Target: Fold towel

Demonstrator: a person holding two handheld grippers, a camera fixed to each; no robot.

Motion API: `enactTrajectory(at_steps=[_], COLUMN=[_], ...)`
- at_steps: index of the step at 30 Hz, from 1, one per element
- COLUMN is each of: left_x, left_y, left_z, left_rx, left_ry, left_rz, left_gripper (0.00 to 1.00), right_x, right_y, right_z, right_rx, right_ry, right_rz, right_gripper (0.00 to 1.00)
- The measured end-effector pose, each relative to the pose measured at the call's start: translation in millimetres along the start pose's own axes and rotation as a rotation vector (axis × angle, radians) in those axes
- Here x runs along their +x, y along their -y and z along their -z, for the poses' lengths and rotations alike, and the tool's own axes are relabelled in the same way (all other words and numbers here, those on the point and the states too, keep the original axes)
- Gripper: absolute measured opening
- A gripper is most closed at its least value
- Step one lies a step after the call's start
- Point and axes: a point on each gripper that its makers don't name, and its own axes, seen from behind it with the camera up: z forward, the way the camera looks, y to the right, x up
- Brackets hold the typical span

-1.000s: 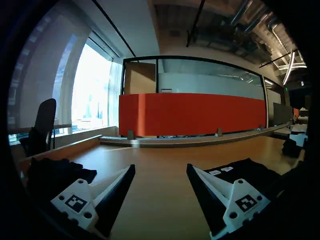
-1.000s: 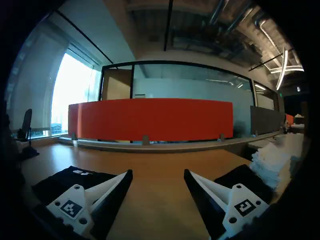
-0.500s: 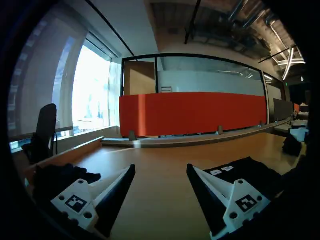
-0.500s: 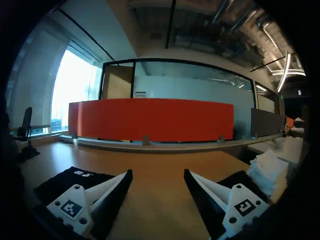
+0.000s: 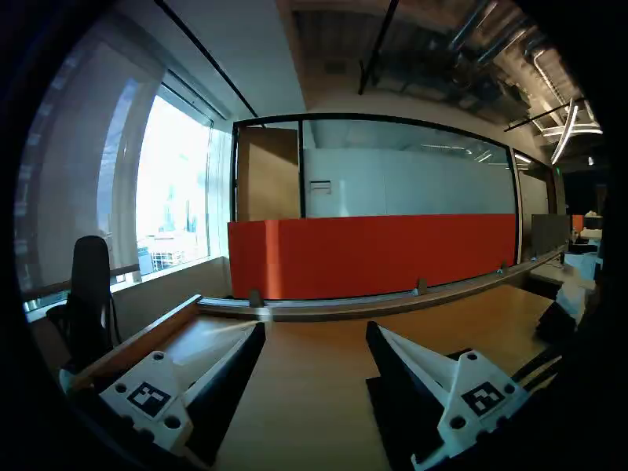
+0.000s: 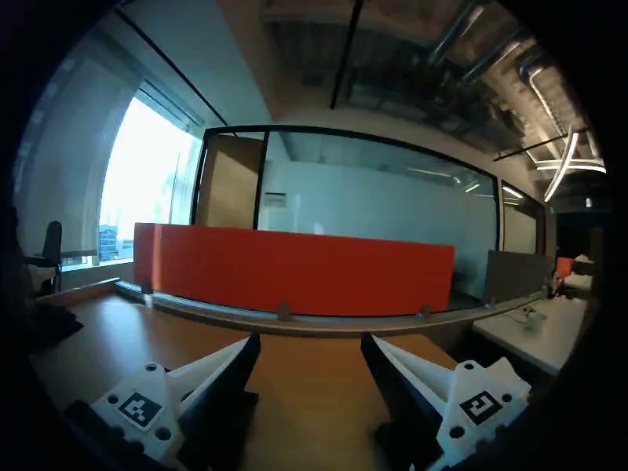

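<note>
Warm brown wood is seen across the surface [image 5: 314, 408], which is carried back to a long orange partition [image 5: 377, 255].

In the left gripper view, the jaws of the left gripper [image 5: 314, 326] are held spread wide. Nothing is gripped between them, and bare wood is seen in the gap. A dark towel [image 5: 380, 412] is laid flat on the surface, low in the view, beneath and beside the finger on the right. Whether it is touched by that finger cannot be told. Farther off, an office chair [image 5: 89, 290] is set at the left by a bright window [image 5: 173, 196]. A glass wall [image 5: 408, 177] is seen behind the partition.

In the right gripper view, the jaws of the right gripper [image 6: 310, 337] are likewise released and parted, with nothing clasped. Dark cloth of the towel is seen low down, just beside the inner edge of each finger, with bare wood left between the two patches. Contact with the fingers cannot be judged. Beyond the tips, the orange partition is seen running across the view. A white desk [image 6: 534, 334] is placed at the right, apart from the wooden surface. Overhead, exposed pipes and a strip light [image 6: 561, 165] are fixed to the ceiling.
</note>
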Motion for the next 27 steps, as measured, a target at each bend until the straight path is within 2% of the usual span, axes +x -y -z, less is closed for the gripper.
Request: enactTrajectory(at_steps=[6,12,18,27], left_x=[32.6,43.3,40.0,14.1], left_y=[3.4,-0.6,-9.9,-25.6], left_z=[-2.1,-4.8,-5.9,-2.3], left_rx=[-0.004,-0.031,-0.086,-0.212], left_ry=[-0.006,0.026,0.085,0.187], left_rz=[0.002,-0.002,-0.031,-0.099], left_gripper=[0.95,0.95,0.95,0.95], right_x=[25.2,34.7,31.4,18.7], right_y=[4.8,9.4,17.8,43.7], right_z=[2.9,1.2,-1.7,3.8], right_rx=[0.013,0.039,0.1,0.248], right_ry=[0.013,0.044,0.104,0.193], right_rz=[-0.001,0.02,0.058,0.091], right_gripper=[0.99,0.99,1.0,0.99])
